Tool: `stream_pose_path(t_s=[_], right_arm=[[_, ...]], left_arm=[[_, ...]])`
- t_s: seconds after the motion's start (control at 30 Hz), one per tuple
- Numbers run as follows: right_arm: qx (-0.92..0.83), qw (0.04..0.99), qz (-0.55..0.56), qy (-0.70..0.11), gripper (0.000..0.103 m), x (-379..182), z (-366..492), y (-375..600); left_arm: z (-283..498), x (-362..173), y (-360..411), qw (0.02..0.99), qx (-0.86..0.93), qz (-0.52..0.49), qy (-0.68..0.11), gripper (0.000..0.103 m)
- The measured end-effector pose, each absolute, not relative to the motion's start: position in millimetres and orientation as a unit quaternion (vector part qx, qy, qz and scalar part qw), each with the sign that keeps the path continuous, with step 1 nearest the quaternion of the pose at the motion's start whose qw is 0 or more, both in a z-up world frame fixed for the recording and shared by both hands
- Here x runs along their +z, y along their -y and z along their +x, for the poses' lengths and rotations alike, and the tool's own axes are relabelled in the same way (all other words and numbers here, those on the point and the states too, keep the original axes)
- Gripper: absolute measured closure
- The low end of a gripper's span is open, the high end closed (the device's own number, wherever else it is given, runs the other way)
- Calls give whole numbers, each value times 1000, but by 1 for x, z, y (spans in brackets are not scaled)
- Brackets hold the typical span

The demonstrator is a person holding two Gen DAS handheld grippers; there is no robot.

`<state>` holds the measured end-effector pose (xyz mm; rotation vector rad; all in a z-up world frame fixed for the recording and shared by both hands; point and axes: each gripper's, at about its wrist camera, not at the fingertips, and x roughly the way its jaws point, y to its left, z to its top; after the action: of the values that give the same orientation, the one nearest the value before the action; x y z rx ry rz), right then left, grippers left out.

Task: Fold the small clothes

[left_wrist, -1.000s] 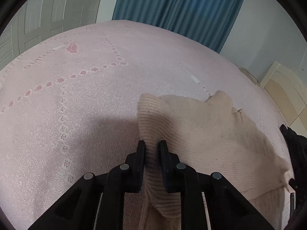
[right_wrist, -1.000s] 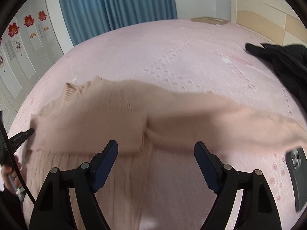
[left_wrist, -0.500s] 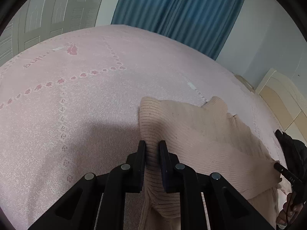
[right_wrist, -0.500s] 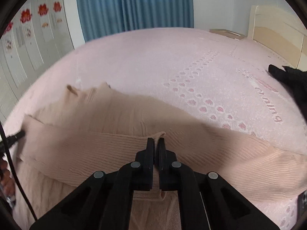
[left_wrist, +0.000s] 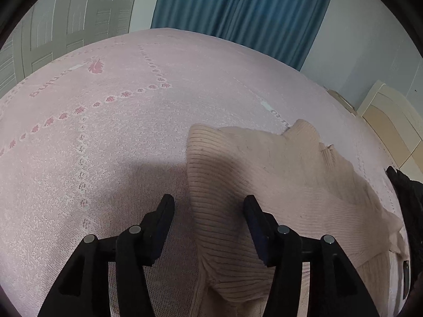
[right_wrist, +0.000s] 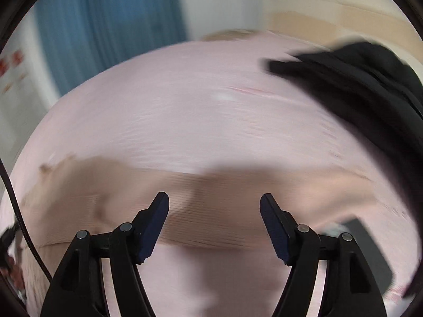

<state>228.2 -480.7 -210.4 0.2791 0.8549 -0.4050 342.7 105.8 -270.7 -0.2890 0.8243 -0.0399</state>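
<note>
1. My left gripper (left_wrist: 208, 206) is spread wide, holding nothing; the beige ribbed sweater (left_wrist: 264, 192) lies between and beyond its fingers, lower centre to right of the left wrist view.
2. My right gripper (right_wrist: 214, 206) is also wide apart and empty; its view is motion-blurred, so details are soft.
3. The sweater (right_wrist: 185, 203) lies flat on the pink bed (left_wrist: 119, 137), a band across the lower half of the right view.
4. Only the left view is sharp: rib texture, the folded edge at centre, the heart pattern on the bedspread at upper left.
5. The right view shows the black garment (right_wrist: 364, 87) large at upper right; the left view catches just its edge (left_wrist: 407, 198) at far right.
6. Only the right view shows a dark phone-like slab (right_wrist: 370, 248) at lower right; too blurred to confirm.
7. Blue curtain (left_wrist: 238, 8) at top in both (right_wrist: 111, 26).
</note>
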Motion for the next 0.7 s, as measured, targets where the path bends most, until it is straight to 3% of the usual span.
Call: stream_pose_path(t_s=[0.2, 0.7], right_arm=[[-194, 857, 217, -425, 33, -228, 177, 531], [-198, 847, 309, -384, 38, -261, 204, 526]], left_arm=[[344, -271, -104, 906, -18, -136, -402, 49], [344, -272, -104, 905, -19, -135, -404, 48]])
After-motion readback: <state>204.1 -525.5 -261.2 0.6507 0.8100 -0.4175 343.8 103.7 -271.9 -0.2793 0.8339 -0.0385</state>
